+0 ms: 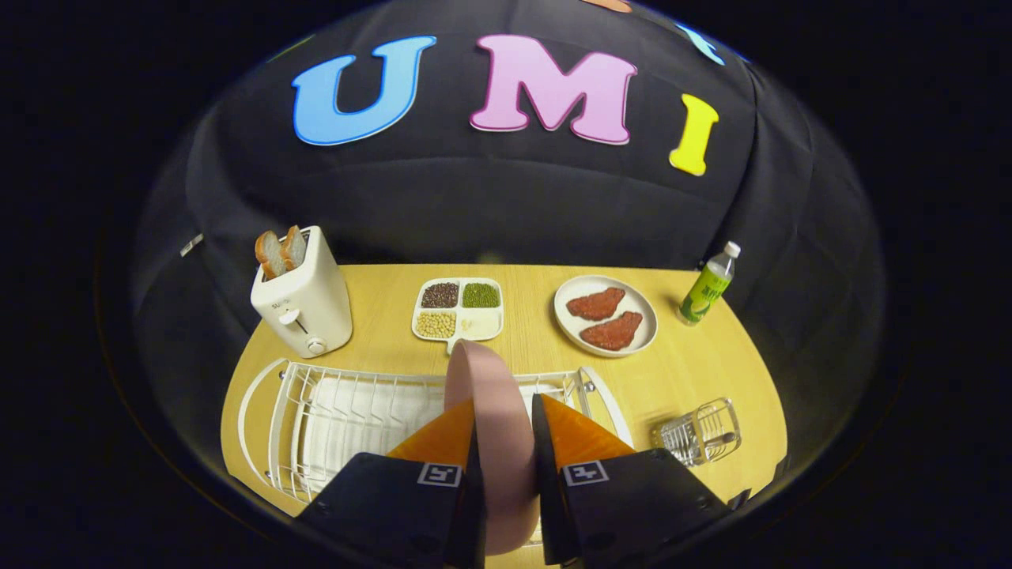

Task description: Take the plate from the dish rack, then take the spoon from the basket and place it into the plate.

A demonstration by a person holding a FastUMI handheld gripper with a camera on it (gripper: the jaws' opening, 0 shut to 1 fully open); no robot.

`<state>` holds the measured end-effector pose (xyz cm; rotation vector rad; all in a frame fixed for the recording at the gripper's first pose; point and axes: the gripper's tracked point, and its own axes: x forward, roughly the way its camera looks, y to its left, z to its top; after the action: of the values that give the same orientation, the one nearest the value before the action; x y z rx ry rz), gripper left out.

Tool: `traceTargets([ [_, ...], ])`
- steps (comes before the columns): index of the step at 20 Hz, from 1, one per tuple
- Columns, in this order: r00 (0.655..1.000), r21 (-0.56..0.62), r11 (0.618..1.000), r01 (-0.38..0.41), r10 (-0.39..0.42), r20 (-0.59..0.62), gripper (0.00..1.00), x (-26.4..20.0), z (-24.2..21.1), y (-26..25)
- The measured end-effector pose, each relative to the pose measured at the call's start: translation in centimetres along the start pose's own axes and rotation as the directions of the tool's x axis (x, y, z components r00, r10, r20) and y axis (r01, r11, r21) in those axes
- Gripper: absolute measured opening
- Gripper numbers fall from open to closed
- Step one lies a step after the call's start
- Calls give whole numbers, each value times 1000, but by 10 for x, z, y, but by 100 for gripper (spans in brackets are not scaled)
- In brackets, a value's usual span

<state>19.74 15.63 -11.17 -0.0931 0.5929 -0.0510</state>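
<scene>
A pink plate stands on edge between my fingers, and my gripper is shut on it, one finger pressing each face. The plate is held above the white wire dish rack, which lies just ahead of and below the fingers. A small wire basket sits on the table to the right of the rack, with the dark handle of a spoon lying inside it.
A wooden table carries a white toaster with two bread slices at the back left, a divided tray of beans in the middle, a plate with two meat pieces, and a green bottle at the back right.
</scene>
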Motion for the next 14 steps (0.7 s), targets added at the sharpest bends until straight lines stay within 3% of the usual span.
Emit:
traceTargets([
  [6,999,-25,999,30,-29,33,31,-9,8,-16],
  [14,993,101,988,-118,119,-2,26,-27,-4,-30],
])
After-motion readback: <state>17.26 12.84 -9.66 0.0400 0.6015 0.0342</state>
